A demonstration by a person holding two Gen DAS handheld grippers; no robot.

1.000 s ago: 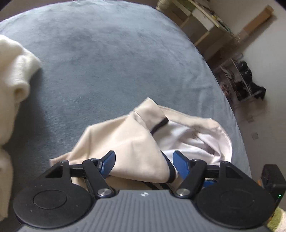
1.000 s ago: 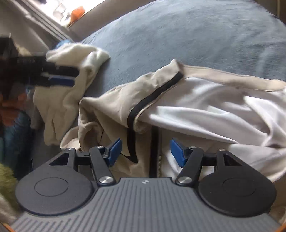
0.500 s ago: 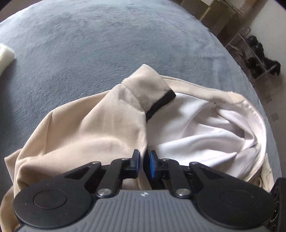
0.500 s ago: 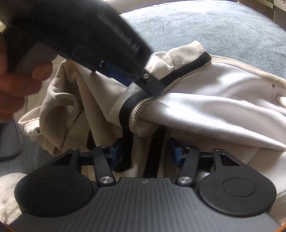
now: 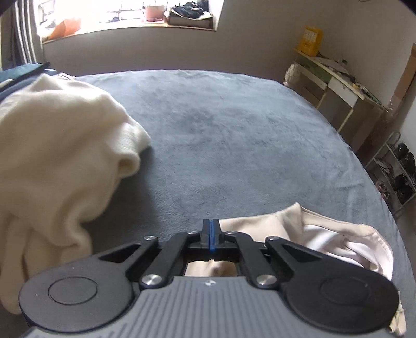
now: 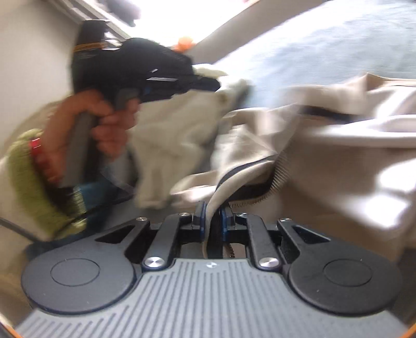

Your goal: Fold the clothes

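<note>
We now have both tools clamped: a second ago both stood open over the beige zip jacket (image 6: 325,166); now the right tool (image 6: 212,221) pinches its zippered front edge and the left tool (image 5: 210,235) is closed, beige cloth showing behind its fingers, apparently lifted. The jacket lies crumpled near the bed's (image 5: 234,135) right edge; open blanket ahead offers spreading room, a cream sweater (image 5: 52,156) crowding the left.

daylight glares from window (image 5: 124,13); right view motion-blurred.
</note>
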